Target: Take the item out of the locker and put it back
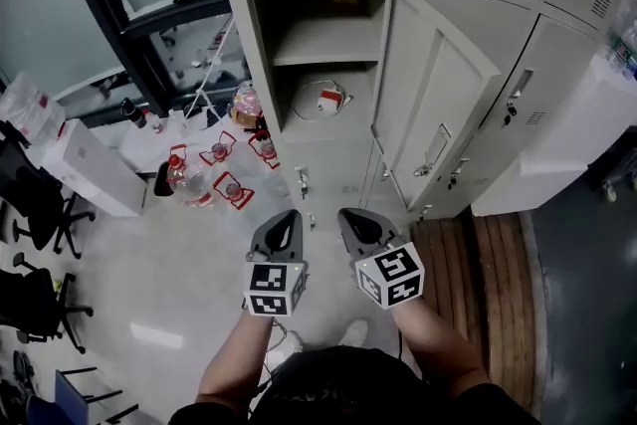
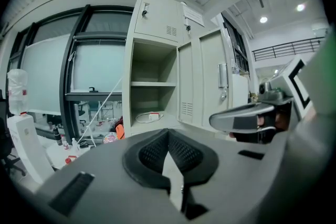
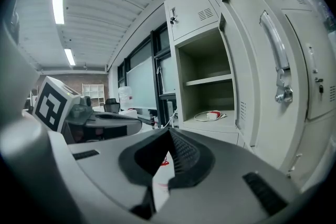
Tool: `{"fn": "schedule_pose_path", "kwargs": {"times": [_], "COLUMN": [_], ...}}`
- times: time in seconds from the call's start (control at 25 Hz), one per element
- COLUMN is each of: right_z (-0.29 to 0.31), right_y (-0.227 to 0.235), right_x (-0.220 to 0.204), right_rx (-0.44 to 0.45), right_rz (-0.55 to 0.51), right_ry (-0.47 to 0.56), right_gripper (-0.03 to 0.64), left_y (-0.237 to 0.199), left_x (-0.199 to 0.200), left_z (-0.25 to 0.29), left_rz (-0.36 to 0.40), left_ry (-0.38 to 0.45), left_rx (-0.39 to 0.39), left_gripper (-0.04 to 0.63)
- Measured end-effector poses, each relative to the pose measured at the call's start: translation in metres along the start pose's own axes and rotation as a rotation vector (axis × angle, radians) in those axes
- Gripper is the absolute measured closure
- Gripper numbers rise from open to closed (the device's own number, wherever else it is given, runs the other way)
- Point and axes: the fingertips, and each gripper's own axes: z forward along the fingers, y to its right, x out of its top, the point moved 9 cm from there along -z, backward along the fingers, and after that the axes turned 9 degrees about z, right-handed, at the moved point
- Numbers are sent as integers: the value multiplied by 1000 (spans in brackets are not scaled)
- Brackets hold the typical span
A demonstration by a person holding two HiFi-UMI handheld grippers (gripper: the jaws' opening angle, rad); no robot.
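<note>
The item, a coiled white cable with a red-and-white plug (image 1: 320, 101), lies on the lower shelf of the open locker (image 1: 261, 35). It shows small in the left gripper view (image 2: 149, 116) and in the right gripper view (image 3: 211, 115). Both grippers are held side by side in front of the locker, well short of the shelf. My left gripper (image 1: 285, 222) is shut with nothing in it; its jaws meet at the tip (image 2: 168, 134). My right gripper (image 1: 354, 220) is also shut and empty (image 3: 169, 134).
The locker door (image 1: 433, 105) stands swung open to the right. Bottles with red labels (image 1: 214, 176) and a white box (image 1: 85, 169) sit on the floor to the left, by office chairs (image 1: 35, 204). A wooden pallet (image 1: 478, 264) lies at the right.
</note>
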Motion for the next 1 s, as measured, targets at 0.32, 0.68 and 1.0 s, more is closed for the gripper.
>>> {"fn": "schedule_pose_path", "kwargs": {"times": [0.32, 0.68, 1.0], "right_z": [-3, -16, -20], "right_y": [-35, -78, -105], "right_x": [0, -6, -12], "right_rx": [-96, -198, -243], "right_rz": [21, 28, 32], "right_ry": [28, 47, 61], "right_gripper": [617, 617, 617], "left_y": [-18, -36, -48], "left_x": [-8, -13, -20], "left_z": [-28, -59, -80], "left_rz": [17, 8, 20], "left_ry": [25, 68, 84], "left_rx": [-104, -194, -239], "left_gripper": [591, 591, 591]}}
